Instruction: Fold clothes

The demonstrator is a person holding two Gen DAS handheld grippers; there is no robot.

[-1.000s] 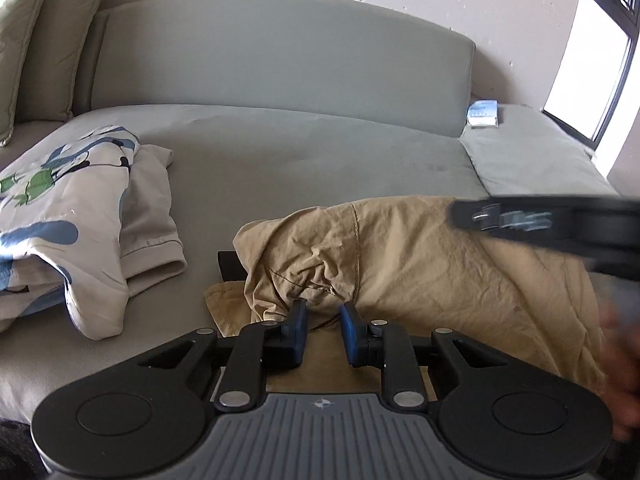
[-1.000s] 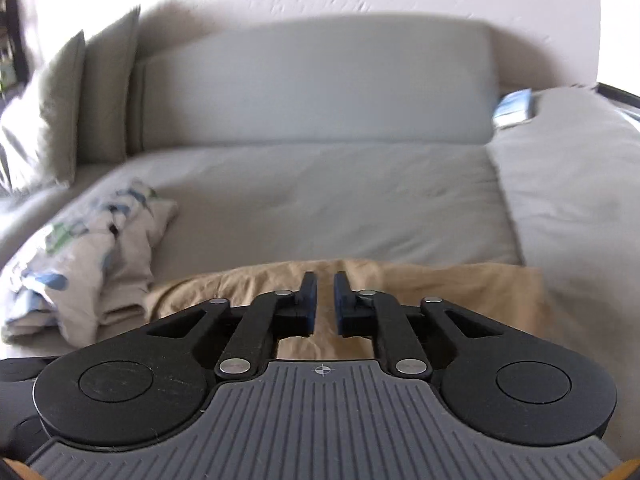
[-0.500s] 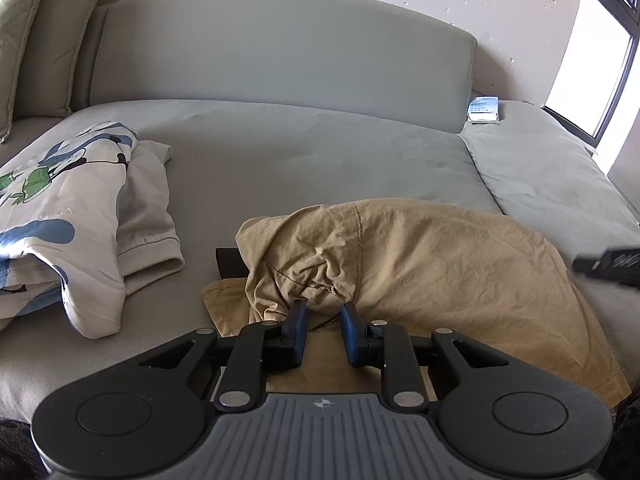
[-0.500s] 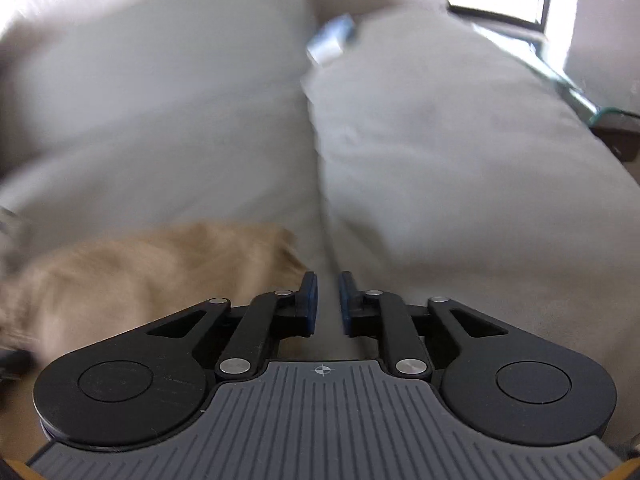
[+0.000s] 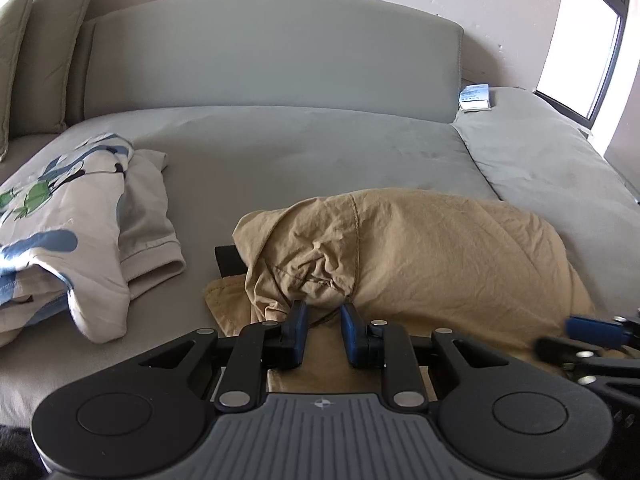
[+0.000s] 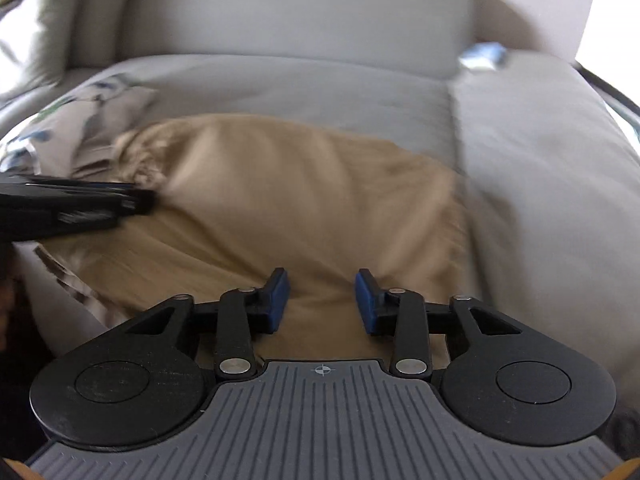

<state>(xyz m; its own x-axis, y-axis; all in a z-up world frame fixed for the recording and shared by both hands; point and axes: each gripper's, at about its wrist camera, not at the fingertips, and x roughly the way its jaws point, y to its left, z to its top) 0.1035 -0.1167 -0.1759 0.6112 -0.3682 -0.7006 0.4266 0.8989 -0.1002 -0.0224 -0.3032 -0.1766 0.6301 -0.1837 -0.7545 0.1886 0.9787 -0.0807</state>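
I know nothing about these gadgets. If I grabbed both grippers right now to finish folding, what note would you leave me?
Left gripper: jaws pinched on a bunched fold of the tan garment at its near left edge.
Right gripper: jaws opening over the garment's near right part, cloth below them, nothing gripped.
Things: the tan garment lies in a loose mound on the grey sofa. A patterned garment sits crumpled to its left, untouched.
Done: the tan garment looks roughly doubled over, not neat.
Left: probably grip the right side, flatten and finish the fold, then the patterned garment.
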